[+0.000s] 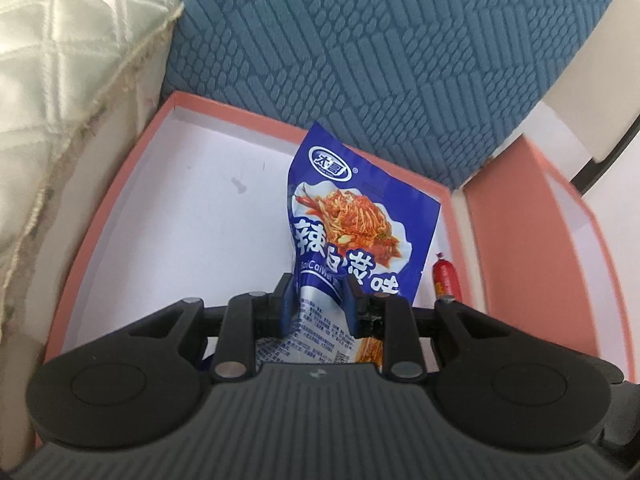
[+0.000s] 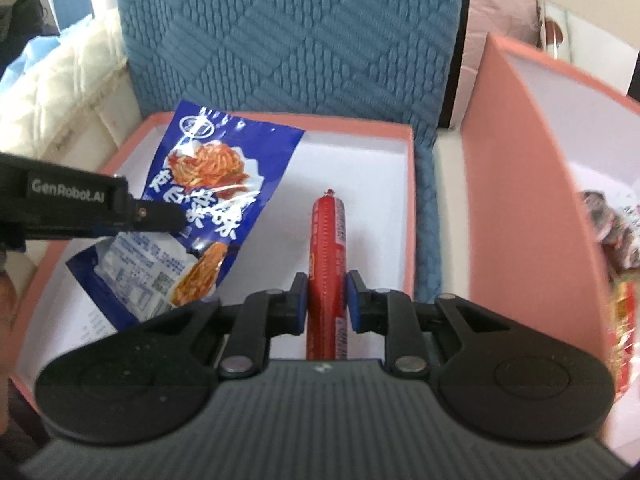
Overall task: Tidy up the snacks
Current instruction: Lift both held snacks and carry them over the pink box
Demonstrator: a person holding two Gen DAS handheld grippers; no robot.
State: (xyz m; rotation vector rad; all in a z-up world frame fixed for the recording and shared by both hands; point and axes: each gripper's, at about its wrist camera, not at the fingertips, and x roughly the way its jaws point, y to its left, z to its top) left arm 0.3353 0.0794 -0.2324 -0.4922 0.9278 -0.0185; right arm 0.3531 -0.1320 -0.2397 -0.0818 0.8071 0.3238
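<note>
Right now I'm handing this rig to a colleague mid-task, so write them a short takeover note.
Left gripper: shut on the blue packet, over the pink box.
Right gripper: shut on the red sausage, over the same box.
Done: both snacks picked up and brought to the box; neither released.
Left: set both down inside. More snacks sit in the second pink box on the right.
</note>
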